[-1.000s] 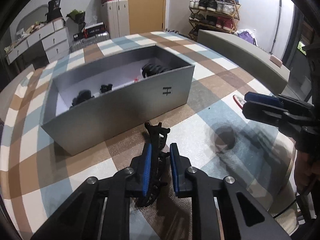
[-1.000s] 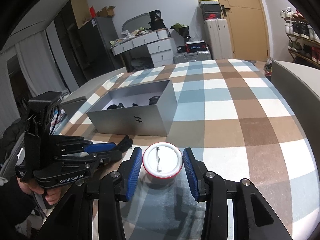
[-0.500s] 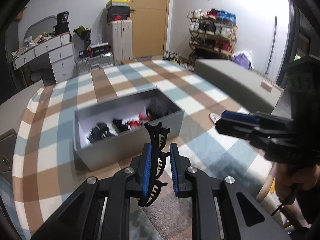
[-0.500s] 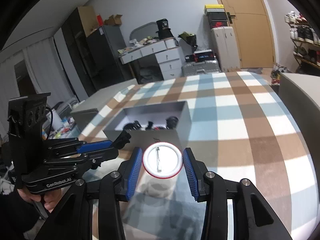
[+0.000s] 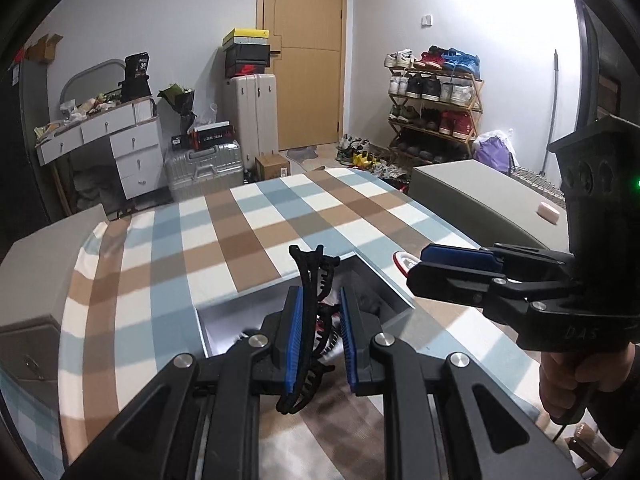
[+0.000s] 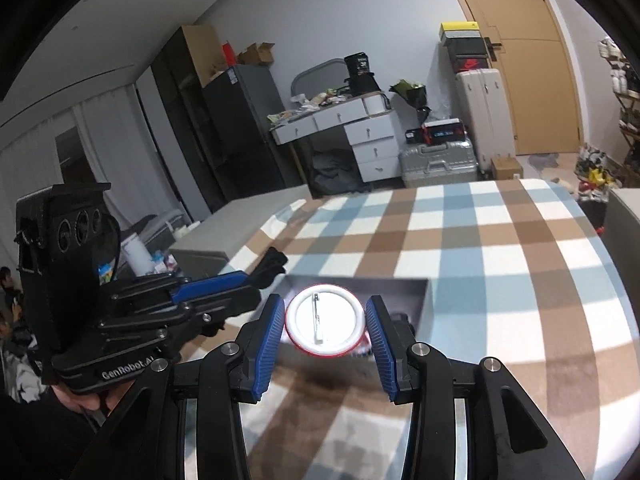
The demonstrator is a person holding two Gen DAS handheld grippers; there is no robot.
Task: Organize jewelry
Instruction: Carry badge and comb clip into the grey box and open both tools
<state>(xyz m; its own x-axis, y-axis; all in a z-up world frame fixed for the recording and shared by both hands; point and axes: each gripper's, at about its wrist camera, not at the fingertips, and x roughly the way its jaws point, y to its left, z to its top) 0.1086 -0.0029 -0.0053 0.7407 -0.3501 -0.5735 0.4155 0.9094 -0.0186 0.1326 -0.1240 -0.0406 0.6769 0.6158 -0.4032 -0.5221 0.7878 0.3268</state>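
My left gripper (image 5: 319, 332) is shut on a black claw hair clip (image 5: 310, 312), held upright in the air just above the near side of the grey open box (image 5: 384, 280). My right gripper (image 6: 326, 330) is shut on a round pin badge (image 6: 325, 319), white back with a red rim and its pin facing me, held over the same grey box (image 6: 424, 300). In the left wrist view the right gripper (image 5: 420, 266) hangs beside the box's right corner with the badge's rim (image 5: 400, 260) showing. Dark items lie inside the box, mostly hidden.
The box sits on a table under a blue, brown and white checked cloth (image 5: 248, 232). Grey blocks flank the table at left (image 6: 240, 224) and right (image 5: 480, 192). A person's hand (image 5: 560, 372) grips the right tool. Suitcases, drawers and a shoe rack stand beyond.
Both grippers have risen from table height and moved toward the box, carrying the hair clip and the badge; they now hang over it, and the views tilt up toward the room.
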